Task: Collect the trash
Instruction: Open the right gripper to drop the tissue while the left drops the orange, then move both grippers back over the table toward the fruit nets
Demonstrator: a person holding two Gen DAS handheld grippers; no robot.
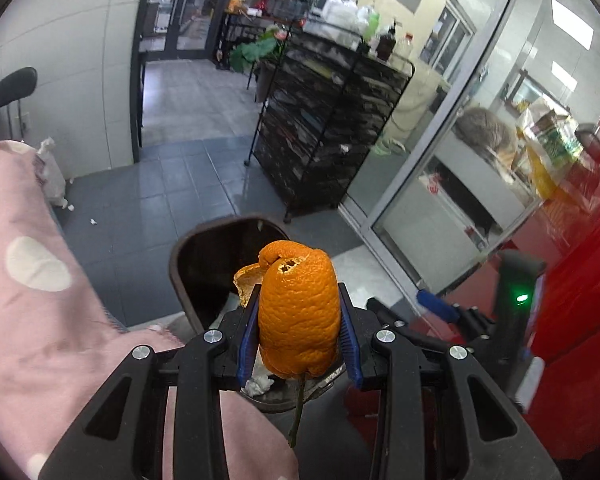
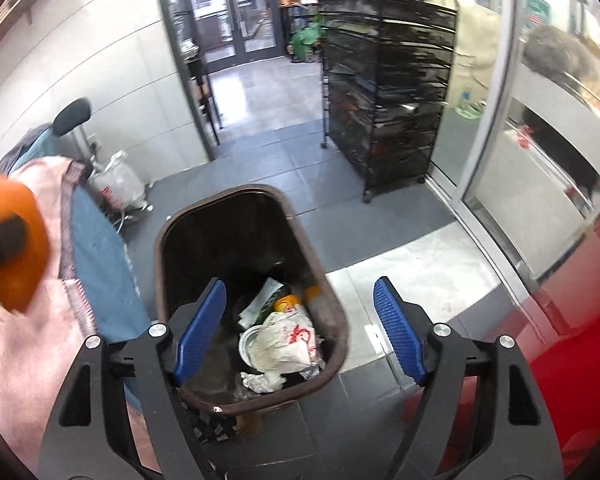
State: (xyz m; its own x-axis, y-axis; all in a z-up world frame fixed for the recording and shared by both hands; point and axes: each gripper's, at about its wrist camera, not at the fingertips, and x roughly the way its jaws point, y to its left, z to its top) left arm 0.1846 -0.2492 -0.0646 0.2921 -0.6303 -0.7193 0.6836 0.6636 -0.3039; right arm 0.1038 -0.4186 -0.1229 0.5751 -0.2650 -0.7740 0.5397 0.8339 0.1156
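My left gripper (image 1: 298, 332) is shut on an orange peel (image 1: 298, 312) with a thin green stem hanging below it, held above the near rim of a brown trash bin (image 1: 180, 276). The peel also shows blurred at the left edge of the right wrist view (image 2: 14, 240). My right gripper (image 2: 300, 328) is open and empty, hovering over the bin (image 2: 336, 320). The bin holds a white printed plastic bag (image 2: 284, 340), crumpled tissue (image 2: 262, 382) and other scraps. The right gripper also shows in the left wrist view (image 1: 460, 316).
A pink cloth (image 1: 40, 300) covers furniture at left. A black wire shelf cart (image 2: 388, 100) stands behind the bin. Glass doors (image 1: 480, 140) run along the right, with a red surface (image 2: 580, 320) at the near right. A white bag (image 2: 118, 184) lies by the wall.
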